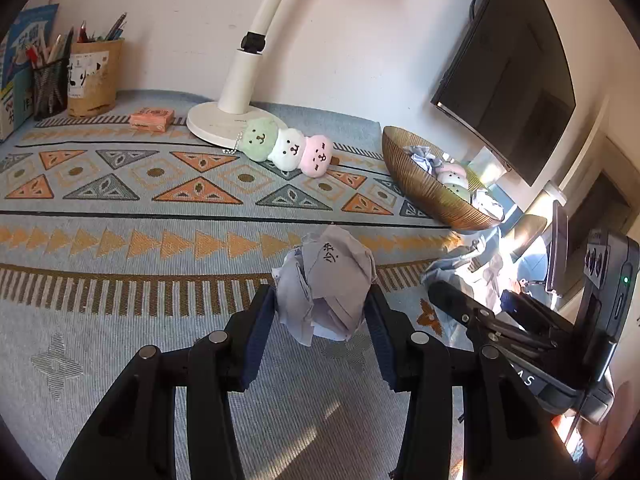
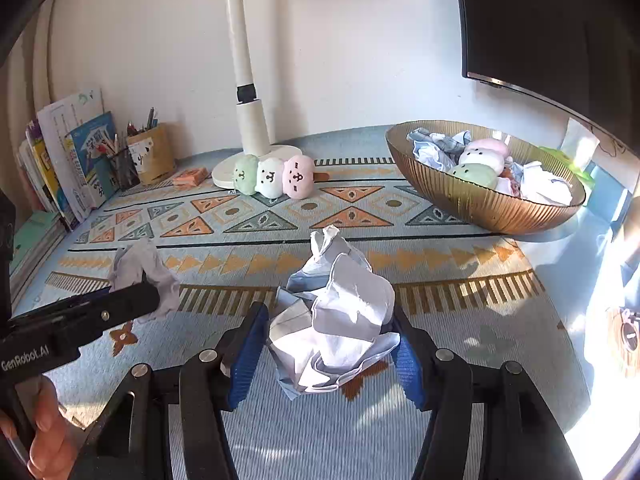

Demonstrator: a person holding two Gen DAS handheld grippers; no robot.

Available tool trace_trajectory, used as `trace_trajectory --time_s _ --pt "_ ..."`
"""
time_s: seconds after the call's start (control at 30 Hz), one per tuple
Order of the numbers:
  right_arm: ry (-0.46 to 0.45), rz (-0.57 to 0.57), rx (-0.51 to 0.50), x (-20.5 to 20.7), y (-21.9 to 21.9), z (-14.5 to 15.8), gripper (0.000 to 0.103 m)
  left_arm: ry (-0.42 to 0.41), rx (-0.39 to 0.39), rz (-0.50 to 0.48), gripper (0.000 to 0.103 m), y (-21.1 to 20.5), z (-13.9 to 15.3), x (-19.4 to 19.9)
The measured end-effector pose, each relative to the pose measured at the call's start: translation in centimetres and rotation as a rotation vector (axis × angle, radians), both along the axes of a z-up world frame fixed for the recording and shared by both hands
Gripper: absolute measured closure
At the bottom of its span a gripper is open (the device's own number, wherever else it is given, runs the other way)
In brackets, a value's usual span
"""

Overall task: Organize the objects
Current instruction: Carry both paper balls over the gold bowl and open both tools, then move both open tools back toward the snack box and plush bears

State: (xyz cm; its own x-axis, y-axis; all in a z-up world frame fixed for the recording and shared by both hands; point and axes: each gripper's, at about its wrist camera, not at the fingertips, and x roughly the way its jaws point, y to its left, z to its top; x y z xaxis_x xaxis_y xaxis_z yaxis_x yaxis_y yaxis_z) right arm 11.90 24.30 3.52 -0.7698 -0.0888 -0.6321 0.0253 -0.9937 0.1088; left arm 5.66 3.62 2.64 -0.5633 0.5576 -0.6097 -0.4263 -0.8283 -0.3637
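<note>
My left gripper (image 1: 322, 304) is shut on a crumpled paper ball (image 1: 326, 284) with handwriting on it, held above the patterned cloth. My right gripper (image 2: 330, 332) is shut on a larger crumpled paper wad (image 2: 336, 320). In the right wrist view the left gripper (image 2: 132, 296) shows at the left with its paper ball (image 2: 140, 268). The right gripper (image 1: 492, 320) shows at the right of the left wrist view. A gold ribbed bowl (image 2: 480, 204) at the back right holds crumpled papers and a plush toy. A three-ball plush (image 2: 272, 178) in green, white and pink lies by the lamp base.
A white desk lamp (image 2: 248, 120) stands at the back. Books (image 2: 80, 160), pen cups (image 2: 148, 156) and a small orange box (image 2: 190, 178) fill the back left corner. A dark monitor (image 2: 552, 28) hangs over the back right. A hand (image 2: 44, 432) grips the left tool.
</note>
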Motion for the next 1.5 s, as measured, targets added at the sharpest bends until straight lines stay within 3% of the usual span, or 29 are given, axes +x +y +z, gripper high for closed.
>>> trace_trajectory --time_s 0.13,0.3,0.43,0.57,0.83,0.87,0.9,0.93,0.97,1.0,1.03,1.17,1.3,1.4,1.5 --pt "-0.032 -0.034 -0.002 2.6 1.6 0.6 0.045 0.032 -0.026 -0.033 0.06 0.4 1.6 1.0" --pt "0.03 -0.151 -0.006 2.3 7.0 6.4 0.045 0.12 -0.037 -0.087 0.06 3.3 6.0 0.7" --pt "0.073 -0.269 -0.024 -0.9 12.4 10.9 0.045 0.181 -0.045 -0.132 0.06 7.9 10.0 -1.6" --pt "0.065 -0.371 -0.064 -5.9 17.1 13.3 0.044 0.229 -0.06 -0.185 0.06 14.0 12.7 -5.4" --pt "0.0 -0.496 -0.215 -12.6 23.6 13.2 0.042 0.225 -0.077 -0.24 0.06 24.1 12.4 -12.4" --pt "0.008 -0.5 -0.239 -12.9 24.2 13.3 0.034 0.225 -0.073 -0.247 0.059 24.9 12.1 -12.9" --pt "0.02 -0.505 -0.266 -13.1 24.8 13.3 0.021 0.229 -0.065 -0.254 0.057 25.6 12.0 -13.3" --pt "0.031 -0.513 -0.284 -13.2 25.4 13.3 0.016 0.24 -0.065 -0.257 0.046 26.1 11.7 -13.6" --pt "0.036 -0.52 -0.287 -13.1 25.6 13.3 0.015 0.257 -0.073 -0.254 0.019 26.5 11.5 -13.7" --pt "0.038 -0.52 -0.284 -12.8 25.7 13.3 0.015 0.281 -0.088 -0.238 0.006 26.6 11.3 -13.7" --pt "0.04 -0.516 -0.281 -12.5 25.5 13.1 0.015 0.302 -0.093 -0.213 0.001 26.3 11.1 -13.6" --pt "0.026 -0.478 -0.285 -10.6 24.1 12.0 0.015 0.198 -0.061 -0.22 0.001 23.3 9.9 -13.7" --pt "0.029 -0.409 -0.307 -8.3 20.8 11.1 0.015 0.141 -0.031 -0.13 0.001 17.3 8.9 -12.6" --pt "0.039 -0.342 -0.263 -7.1 17.1 11.3 0.014 0.162 -0.072 0.01 0.001 12.1 9.1 -10.6" --pt "0.063 -0.255 -0.24 -6.4 13.0 11.6 0.009 0.177 -0.066 0.082 0.001 6.2 9.7 -8.4"
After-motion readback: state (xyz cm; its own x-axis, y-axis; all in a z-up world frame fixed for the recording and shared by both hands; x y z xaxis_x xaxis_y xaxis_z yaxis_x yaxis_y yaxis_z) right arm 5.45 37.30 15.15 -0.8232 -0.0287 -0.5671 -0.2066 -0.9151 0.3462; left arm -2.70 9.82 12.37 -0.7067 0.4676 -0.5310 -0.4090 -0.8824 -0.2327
